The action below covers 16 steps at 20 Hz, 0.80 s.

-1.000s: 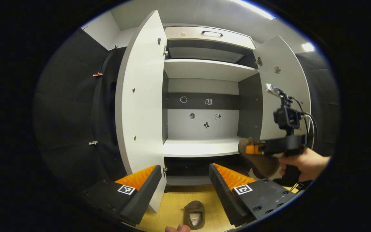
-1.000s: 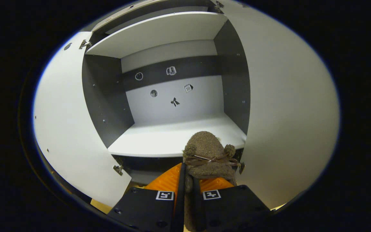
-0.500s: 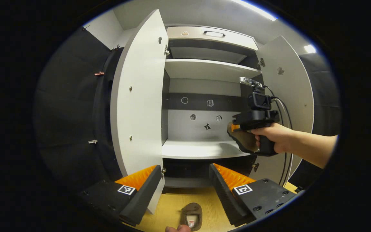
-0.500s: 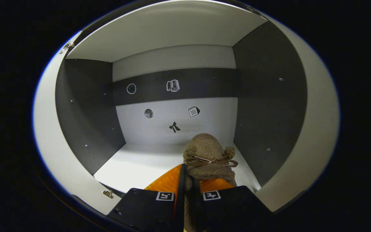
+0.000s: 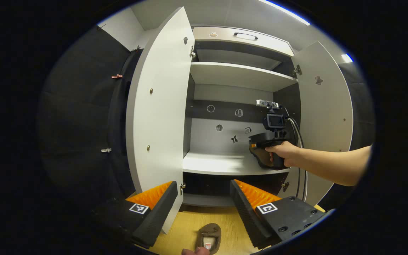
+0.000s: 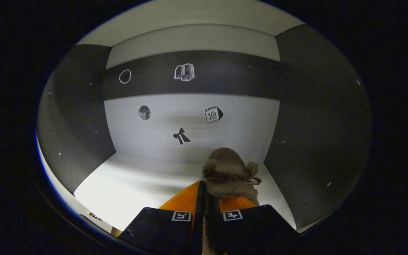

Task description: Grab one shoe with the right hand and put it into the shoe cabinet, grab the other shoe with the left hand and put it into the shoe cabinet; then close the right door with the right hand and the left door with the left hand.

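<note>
A: Where's the brown shoe (image 6: 229, 173)?
B: Pinched tight in the right gripper (image 6: 205, 202), toe pointing deep into the shoe cabinet (image 5: 239, 76), above its shelf (image 6: 136, 184).
A: And the second shoe (image 5: 209, 236)?
B: On the floor (image 5: 186, 226), lengthwise away, below the left gripper (image 5: 204, 205), whose fingers are wide apart and empty.

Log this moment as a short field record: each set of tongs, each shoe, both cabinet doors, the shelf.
right tongs: shut on the brown shoe, inside the cabinet above the right part of the shelf
left tongs: open, holding nothing, in front of the cabinet
second shoe: on the wooden floor, below the left tongs
left door: open
right door: open
shelf contents: no shoe resting on it yet
hand: grips the right tongs' handle
</note>
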Motion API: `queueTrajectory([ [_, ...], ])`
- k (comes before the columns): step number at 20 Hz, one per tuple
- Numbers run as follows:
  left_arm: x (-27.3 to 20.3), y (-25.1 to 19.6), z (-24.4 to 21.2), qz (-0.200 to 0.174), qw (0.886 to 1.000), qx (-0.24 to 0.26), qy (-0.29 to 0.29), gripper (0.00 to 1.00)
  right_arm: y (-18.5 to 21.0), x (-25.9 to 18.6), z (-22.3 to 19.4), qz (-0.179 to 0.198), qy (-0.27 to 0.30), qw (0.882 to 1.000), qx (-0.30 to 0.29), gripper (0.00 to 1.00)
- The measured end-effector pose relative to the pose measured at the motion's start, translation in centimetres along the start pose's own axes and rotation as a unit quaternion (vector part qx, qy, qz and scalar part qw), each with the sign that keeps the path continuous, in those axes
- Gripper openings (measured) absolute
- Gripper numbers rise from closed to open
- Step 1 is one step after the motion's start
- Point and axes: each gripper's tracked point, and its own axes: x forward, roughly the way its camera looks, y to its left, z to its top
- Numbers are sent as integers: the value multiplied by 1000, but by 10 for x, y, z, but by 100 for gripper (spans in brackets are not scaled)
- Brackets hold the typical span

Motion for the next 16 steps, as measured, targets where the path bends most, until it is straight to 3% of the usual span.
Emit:
queueTrajectory([
  [4, 2, 3, -7, 9, 1000, 0, 10, 95, 6, 9, -14, 3, 24, 1000, 11, 17],
  [7, 2, 0, -11, 6, 1000, 1, 15, 95, 15, 4, -18, 14, 30, 999, 7, 25],
  [10, 1, -5, -11, 0, 1000, 5, 15, 95, 21, -12, -18, 23, 27, 999, 5, 48],
  [13, -1, -9, -13, -6, 1000, 4, 15, 95, 21, -32, -11, 32, 15, 999, 17, 86],
  [16, -4, -13, -21, -14, 1000, 6, 22, 95, 18, -59, -2, 37, -13, 999, 21, 100],
])
